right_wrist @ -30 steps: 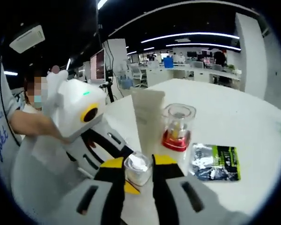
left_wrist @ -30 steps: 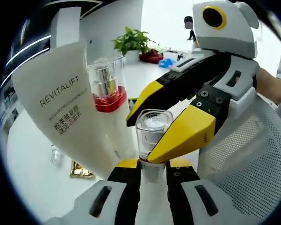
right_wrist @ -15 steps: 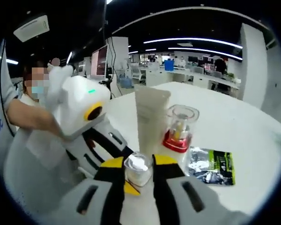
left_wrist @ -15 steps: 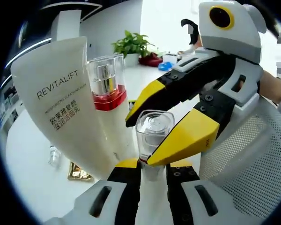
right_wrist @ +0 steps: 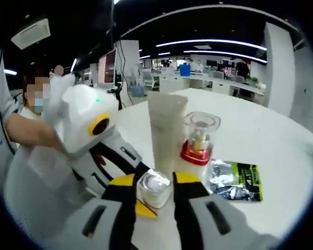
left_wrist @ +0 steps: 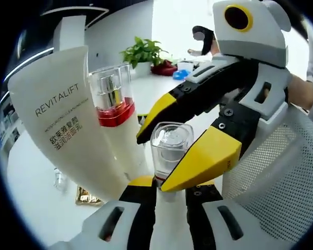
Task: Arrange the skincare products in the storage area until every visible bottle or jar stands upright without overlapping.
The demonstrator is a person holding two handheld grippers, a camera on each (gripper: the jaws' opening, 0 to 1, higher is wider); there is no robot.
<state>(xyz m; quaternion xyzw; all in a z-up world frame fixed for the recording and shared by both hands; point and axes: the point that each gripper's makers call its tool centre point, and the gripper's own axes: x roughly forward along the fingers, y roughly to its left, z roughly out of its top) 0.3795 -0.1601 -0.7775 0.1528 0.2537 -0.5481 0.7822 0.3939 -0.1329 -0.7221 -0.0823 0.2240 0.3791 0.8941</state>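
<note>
1. A small clear bottle (left_wrist: 170, 151) with a squarish see-through cap sits at lower centre of the left gripper view; in the right gripper view it is the glassy, white-filled piece (right_wrist: 155, 188) at bottom centre.
2. The left gripper (left_wrist: 169, 200) is clenched on the bottle's lower body, and the right gripper (right_wrist: 154, 194) grasps its cap end — yellow tips (left_wrist: 198, 159) on both sides.
3. Behind it, in the upper left of the left gripper view, stands a smooth white tube (left_wrist: 68, 120) printed REVITALIFT.
4. Just beside the tube is a clear-capped pump bottle (left_wrist: 110, 99) with a red base, upright.
5. A glossy green-and-black sachet (right_wrist: 235, 181) lies flat at right on the white table (right_wrist: 261, 135) — a gold packet (left_wrist: 86, 198) lies lower left.
6. White mesh (left_wrist: 281, 177) fills the right side; a potted plant (left_wrist: 143, 52) stands far back.
</note>
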